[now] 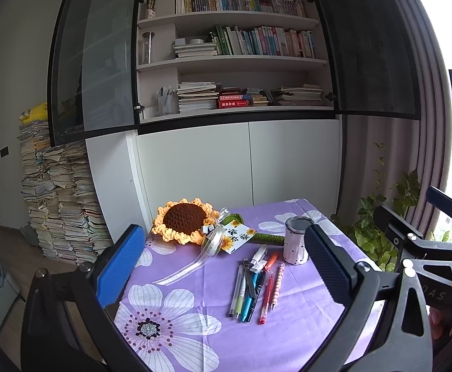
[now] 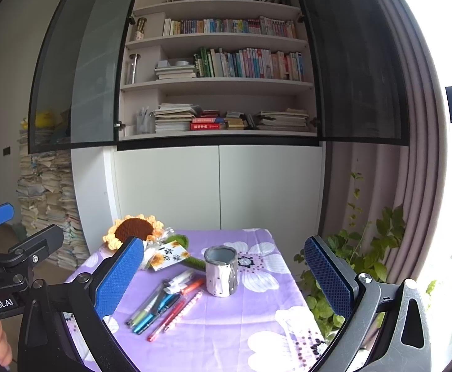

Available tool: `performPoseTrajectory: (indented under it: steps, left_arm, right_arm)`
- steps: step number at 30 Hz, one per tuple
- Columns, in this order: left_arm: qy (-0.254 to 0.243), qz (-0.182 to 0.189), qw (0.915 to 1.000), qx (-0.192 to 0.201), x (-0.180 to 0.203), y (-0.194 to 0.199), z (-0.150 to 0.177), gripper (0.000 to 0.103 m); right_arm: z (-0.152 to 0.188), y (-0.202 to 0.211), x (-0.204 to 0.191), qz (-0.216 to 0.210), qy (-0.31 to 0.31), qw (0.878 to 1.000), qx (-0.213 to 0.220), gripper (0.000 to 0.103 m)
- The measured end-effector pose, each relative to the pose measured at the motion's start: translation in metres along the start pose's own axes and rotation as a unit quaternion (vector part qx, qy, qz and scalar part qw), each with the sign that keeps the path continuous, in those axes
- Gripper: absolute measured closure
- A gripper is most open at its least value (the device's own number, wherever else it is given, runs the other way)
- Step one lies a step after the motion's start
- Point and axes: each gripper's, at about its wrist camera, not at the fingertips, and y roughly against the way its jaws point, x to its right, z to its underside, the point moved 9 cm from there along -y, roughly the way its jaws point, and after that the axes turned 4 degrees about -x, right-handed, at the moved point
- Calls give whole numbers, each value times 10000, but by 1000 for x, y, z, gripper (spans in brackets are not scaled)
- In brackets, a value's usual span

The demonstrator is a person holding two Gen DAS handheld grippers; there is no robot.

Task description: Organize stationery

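Several pens (image 1: 257,285) lie in a loose bunch on the purple flowered tablecloth (image 1: 195,334); they also show in the right wrist view (image 2: 164,303). A white dotted pen holder (image 1: 295,240) stands upright just right of them, and also shows in the right wrist view (image 2: 221,269). My left gripper (image 1: 223,266) is open and empty, held above the near part of the table. My right gripper (image 2: 223,282) is open and empty, also short of the pens.
A crocheted sunflower (image 1: 184,220) with a card and ribbon lies at the table's far left. A bookshelf cabinet (image 1: 235,62) stands behind. Stacked books (image 1: 58,204) fill the left floor. A green plant (image 2: 365,248) and curtain stand at the right.
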Motion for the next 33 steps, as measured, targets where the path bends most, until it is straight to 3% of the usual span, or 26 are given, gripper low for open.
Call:
performPoseTrajectory:
  steps: [27, 33]
  left_arm:
    - [146, -104, 9997, -141, -23, -35, 11, 1]
    - [69, -113, 9992, -373, -23, -61, 29, 1]
  right_arm:
    - [14, -40, -11, -51, 117, 9987, -484, 0]
    - [27, -65, -12, -10, 106, 9972, -740, 0]
